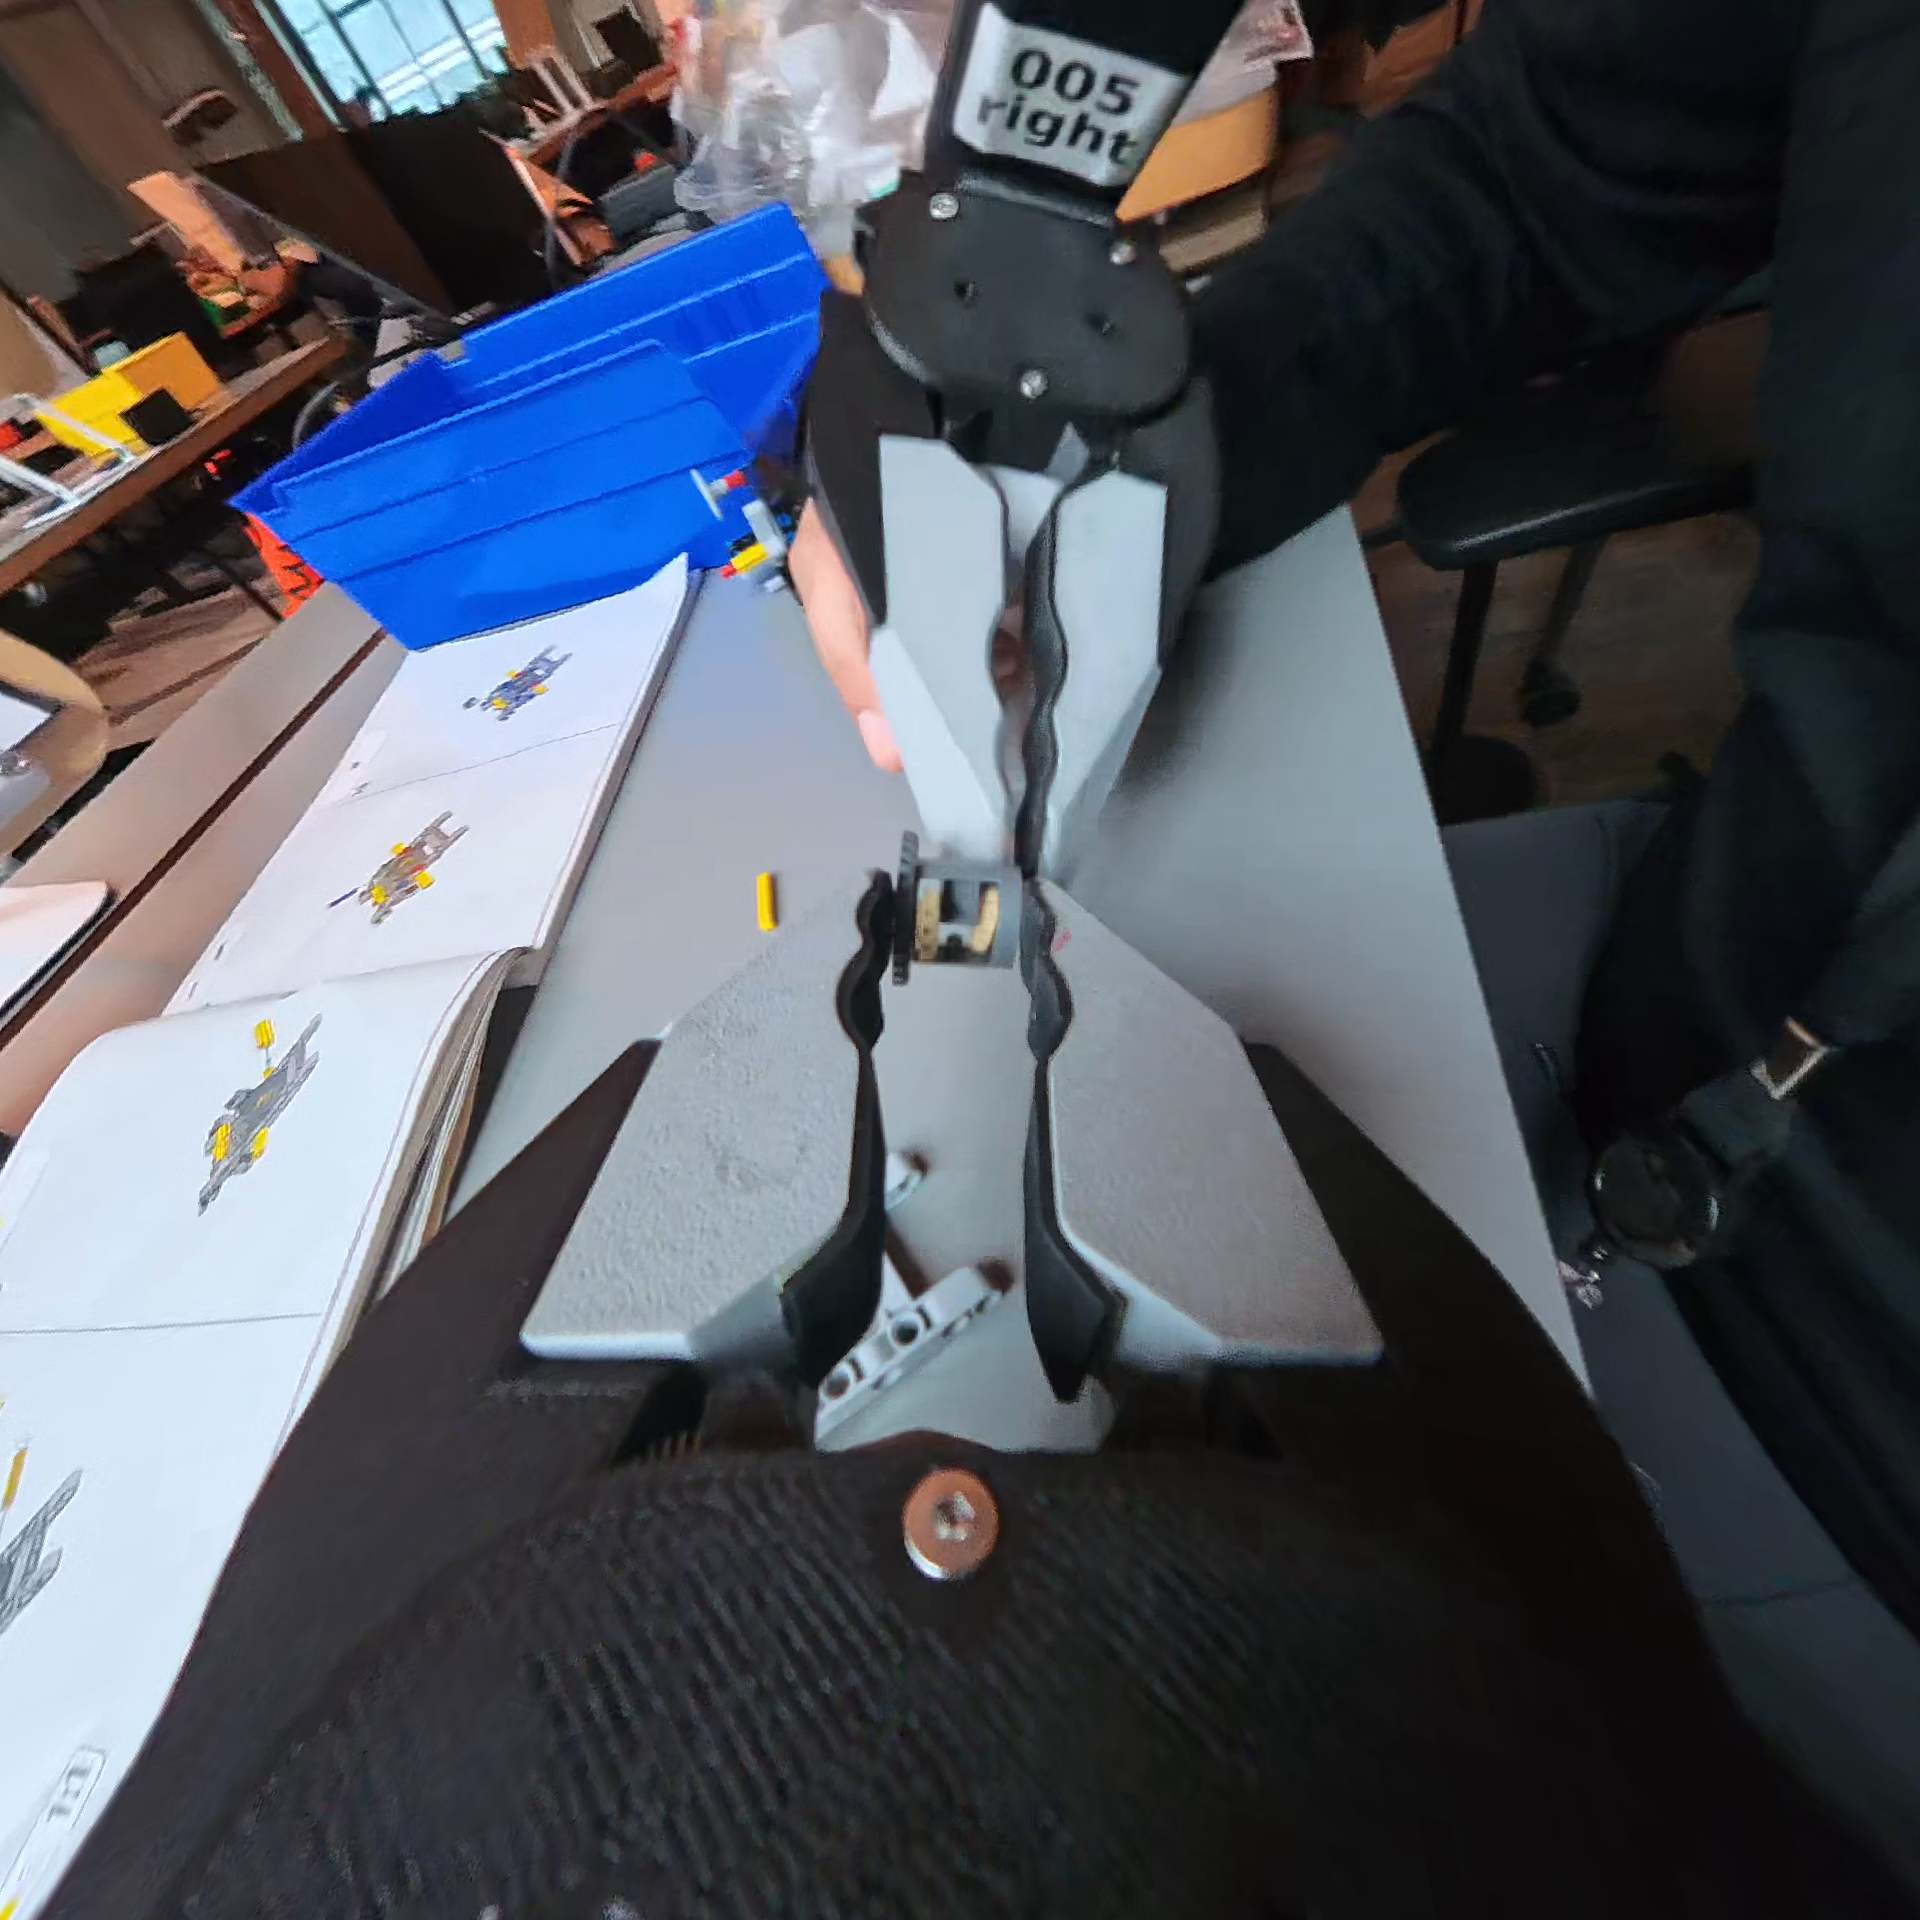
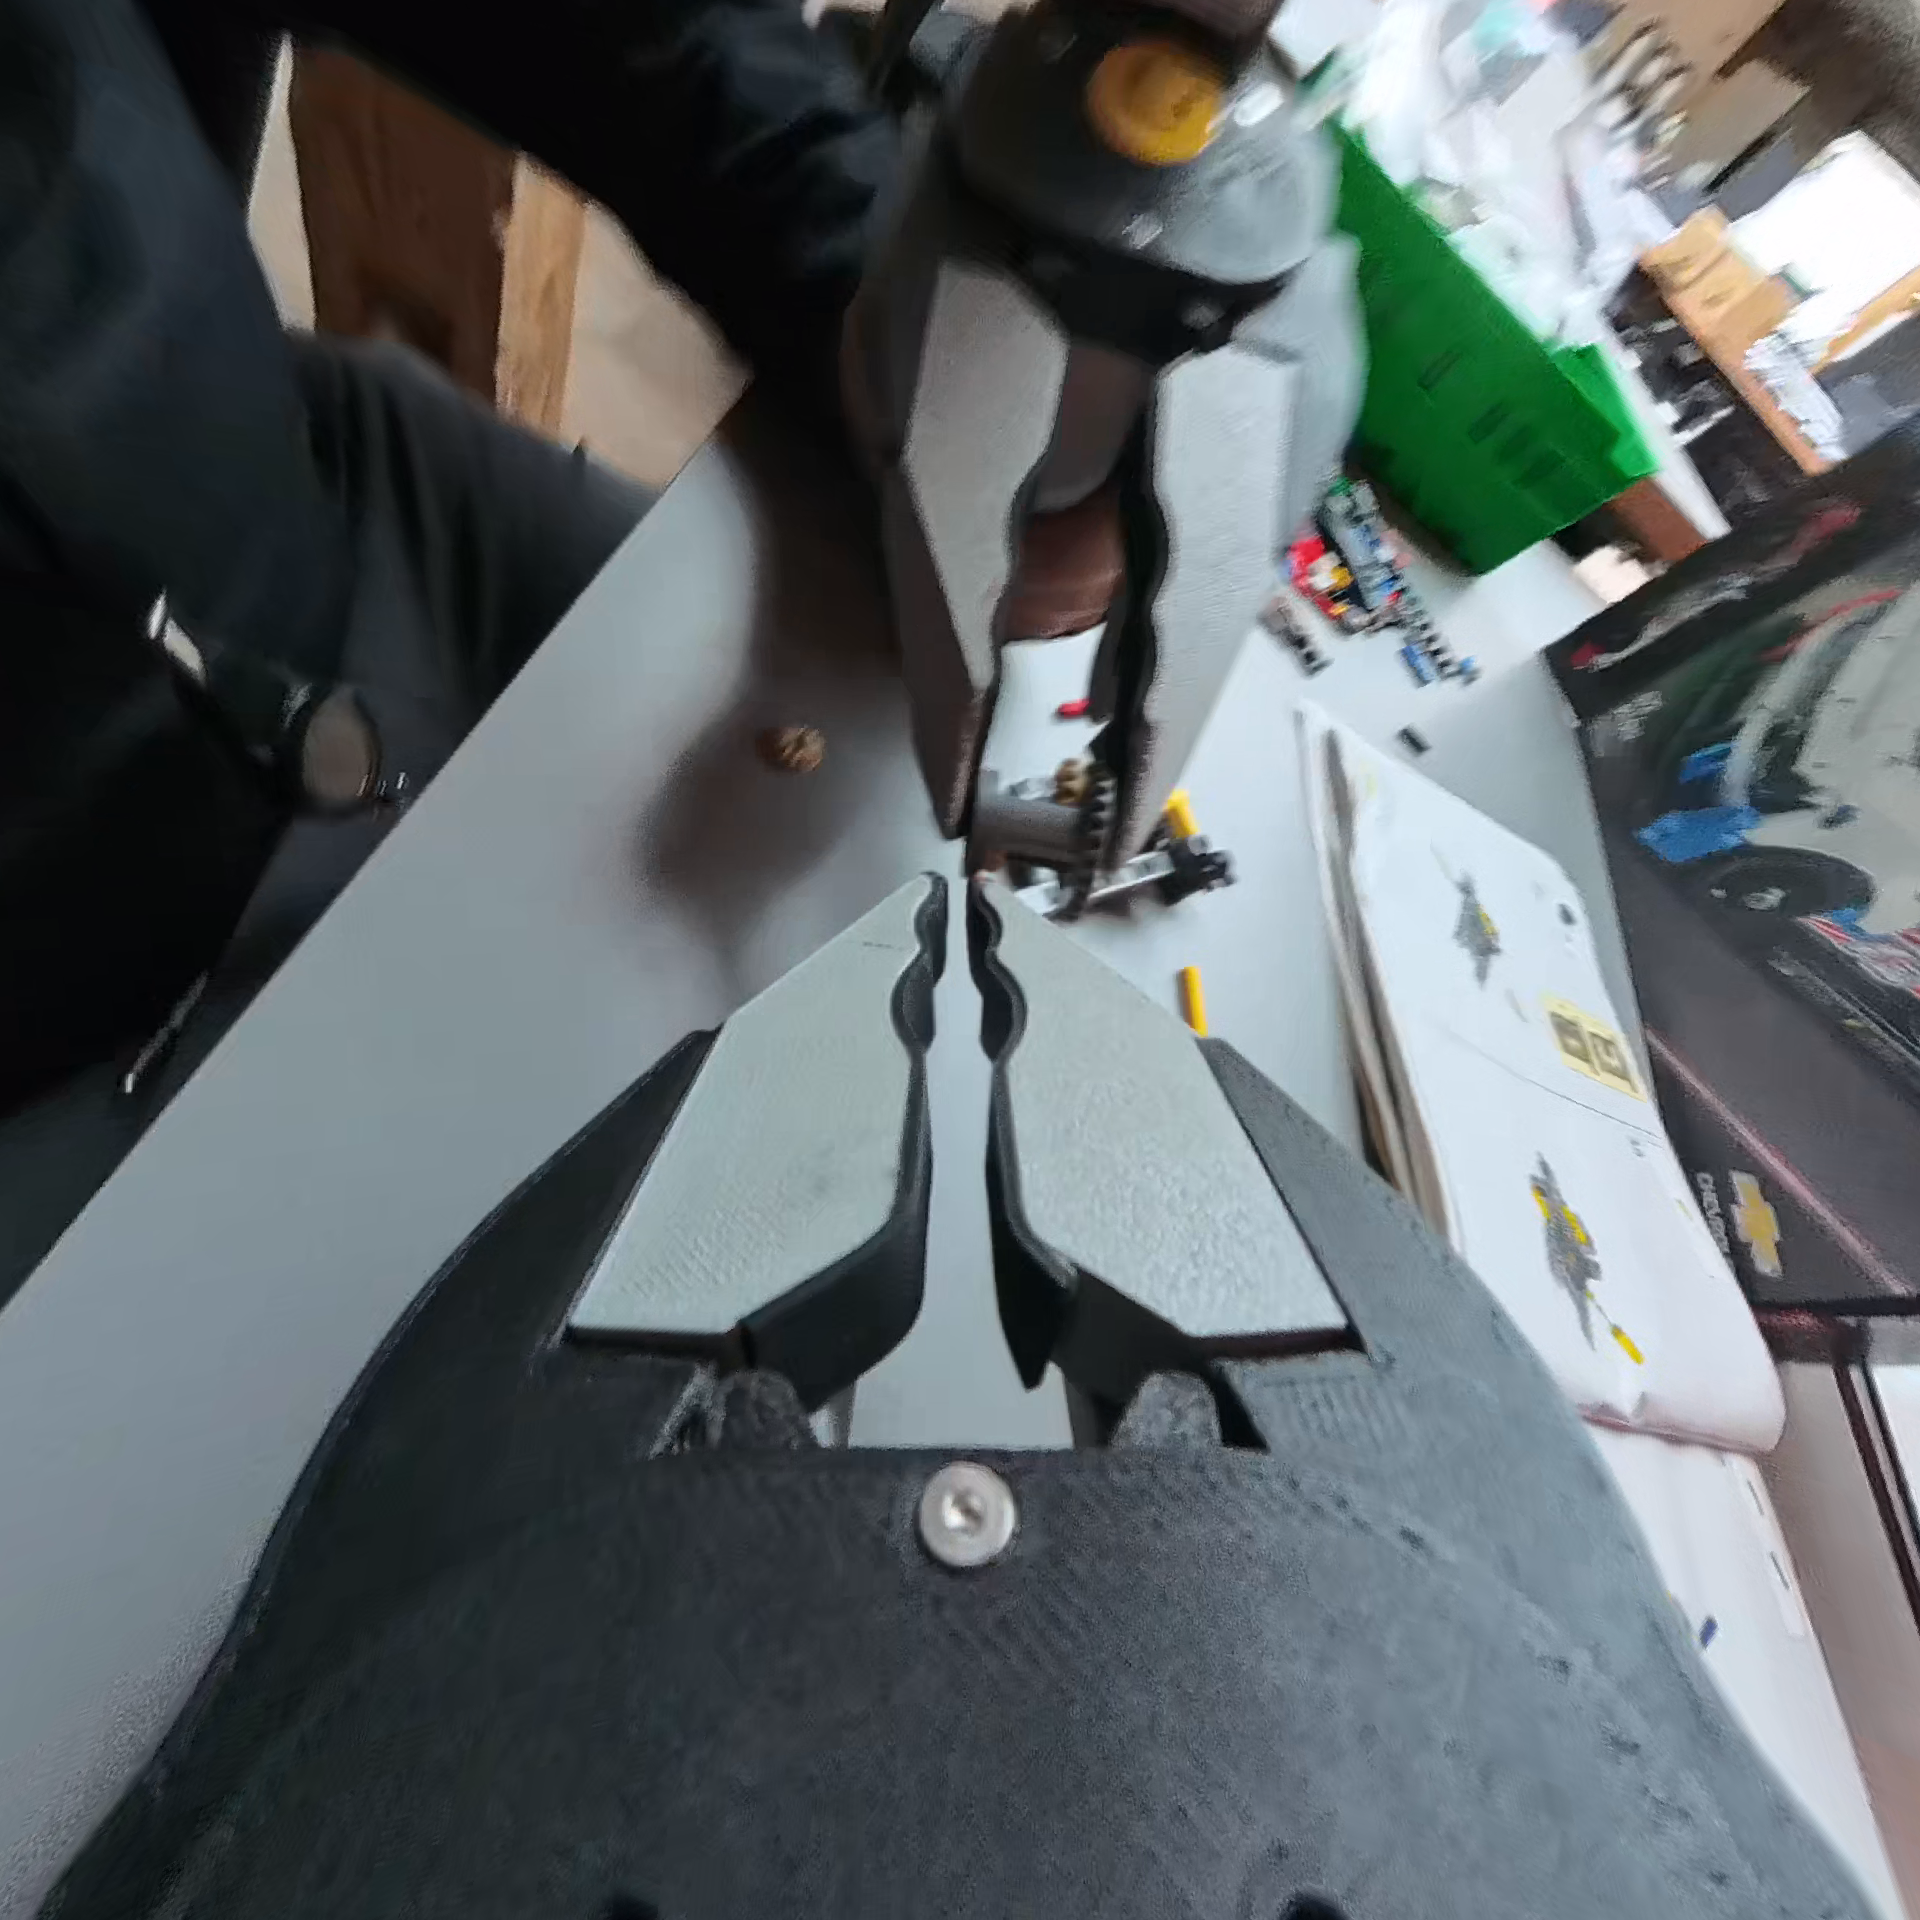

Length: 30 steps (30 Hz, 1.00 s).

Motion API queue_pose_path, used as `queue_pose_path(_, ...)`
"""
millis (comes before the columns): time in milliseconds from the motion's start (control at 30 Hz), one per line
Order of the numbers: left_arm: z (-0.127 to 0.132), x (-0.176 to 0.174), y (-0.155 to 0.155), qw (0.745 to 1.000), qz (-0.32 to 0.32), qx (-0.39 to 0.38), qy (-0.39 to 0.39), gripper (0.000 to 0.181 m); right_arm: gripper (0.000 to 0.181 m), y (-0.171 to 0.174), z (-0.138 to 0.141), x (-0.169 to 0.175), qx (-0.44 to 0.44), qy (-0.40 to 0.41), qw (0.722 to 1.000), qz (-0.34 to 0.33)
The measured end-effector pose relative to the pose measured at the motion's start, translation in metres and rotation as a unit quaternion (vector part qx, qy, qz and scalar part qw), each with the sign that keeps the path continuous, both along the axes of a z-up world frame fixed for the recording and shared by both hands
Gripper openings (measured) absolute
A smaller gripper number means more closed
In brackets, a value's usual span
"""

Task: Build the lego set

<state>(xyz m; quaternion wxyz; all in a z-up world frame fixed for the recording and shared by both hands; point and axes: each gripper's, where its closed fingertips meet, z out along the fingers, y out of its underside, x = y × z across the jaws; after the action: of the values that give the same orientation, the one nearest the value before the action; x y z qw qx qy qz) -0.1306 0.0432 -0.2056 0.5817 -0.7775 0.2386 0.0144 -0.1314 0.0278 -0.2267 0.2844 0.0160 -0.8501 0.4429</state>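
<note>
The small grey gear assembly [image 1: 951, 920] sits pinched in the left gripper [image 1: 956, 920] above the grey table [image 1: 1278, 831]. The right gripper [image 2: 958, 894] looks clenched on nothing, tips beside it. Only the left view shows the blue bin [image 1: 540, 488]; only the right shows a green bin [image 2: 1475, 405].

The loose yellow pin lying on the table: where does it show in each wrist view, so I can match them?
Left wrist view: yellow pin lies on the grey table, just left of the left gripper and the geared grey piece it holds.
Right wrist view: yellow pin lies right of the right gripper.
Shared landmark: the open instruction booklet.
</note>
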Motion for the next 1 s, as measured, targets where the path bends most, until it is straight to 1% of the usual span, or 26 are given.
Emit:
queue_pose_path(33, 0.002, 0.000, 0.002, 1.000, 0.005, 0.010, 0.007, 0.021, 0.000, -0.004, -0.012, 0.005, 0.030, -0.001, 0.999, 0.011)
queue_pose_path(67, 0.002, 0.001, 0.002, 1.000, 0.004, 0.014, 0.009, 0.021, 0.001, -0.010, -0.017, 0.006, 0.040, 0.007, 0.999, 0.009)
queue_pose_path(100, 0.002, 0.000, 0.002, 1.000, 0.004, 0.011, 0.003, 0.021, 0.007, -0.015, -0.017, 0.006, 0.039, 0.014, 0.999, 0.006)
queue_pose_path(167, 0.004, -0.004, 0.001, 1.000, 0.008, 0.014, -0.007, 0.021, 0.004, -0.018, -0.014, 0.008, 0.021, -0.003, 1.000, 0.015)
queue_pose_path(200, 0.004, -0.007, 0.001, 1.000, 0.014, 0.014, -0.008, 0.021, 0.001, -0.015, -0.013, 0.007, 0.013, -0.019, 1.000, 0.014)
queue_pose_path(233, 0.004, -0.010, 0.001, 1.000, 0.023, 0.011, -0.009, 0.022, 0.003, -0.011, -0.013, 0.004, 0.007, -0.030, 0.999, 0.008)
queue_pose_path(267, 0.004, -0.012, 0.002, 0.999, 0.029, 0.013, -0.010, 0.022, 0.006, -0.006, -0.011, 0.001, -0.001, -0.035, 0.999, -0.001)
queue_pose_path(333, 0.006, -0.017, 0.002, 0.999, 0.043, 0.018, -0.007, 0.022, 0.005, 0.003, -0.005, -0.004, -0.014, -0.032, 0.999, -0.015)
queue_pose_path(433, -0.004, -0.029, 0.005, 0.997, 0.075, -0.015, -0.008, 0.021, 0.008, 0.015, 0.002, -0.014, -0.037, -0.036, 0.998, -0.041)
queue_pose_path(500, -0.008, -0.033, 0.007, 0.995, 0.092, -0.027, -0.003, 0.022, 0.009, 0.019, 0.010, -0.020, -0.074, -0.057, 0.994, -0.058)
queue_pose_path(567, -0.007, -0.032, 0.007, 0.995, 0.094, -0.019, 0.009, 0.022, 0.012, 0.022, 0.015, -0.027, -0.120, -0.109, 0.984, -0.075)
queue_pose_path(600, -0.006, -0.033, 0.007, 0.995, 0.098, -0.014, 0.015, 0.022, 0.020, 0.021, 0.017, -0.028, -0.144, -0.143, 0.976, -0.073)
queue_pose_path(633, -0.005, -0.035, 0.008, 0.994, 0.107, -0.010, 0.019, 0.022, 0.025, 0.019, 0.020, -0.028, -0.169, -0.174, 0.968, -0.067)
queue_pose_path(767, -0.001, -0.039, 0.009, 0.992, 0.118, 0.007, 0.032, 0.022, 0.027, 0.014, 0.035, -0.036, -0.256, -0.239, 0.934, -0.073)
queue_pose_path(867, -0.001, -0.042, 0.009, 0.990, 0.130, 0.016, 0.059, 0.022, 0.021, 0.017, 0.028, -0.049, -0.259, -0.264, 0.922, -0.117)
queue_pose_path(900, -0.002, -0.041, 0.010, 0.989, 0.129, 0.015, 0.070, 0.022, 0.022, 0.017, 0.028, -0.051, -0.265, -0.269, 0.917, -0.124)
queue_pose_path(967, -0.006, -0.047, 0.012, 0.983, 0.155, 0.008, 0.099, 0.022, 0.034, 0.019, 0.027, -0.058, -0.277, -0.281, 0.907, -0.149)
queue_pose_path(1000, -0.007, -0.046, 0.012, 0.982, 0.156, 0.005, 0.108, 0.022, 0.039, 0.017, 0.026, -0.057, -0.277, -0.291, 0.904, -0.145)
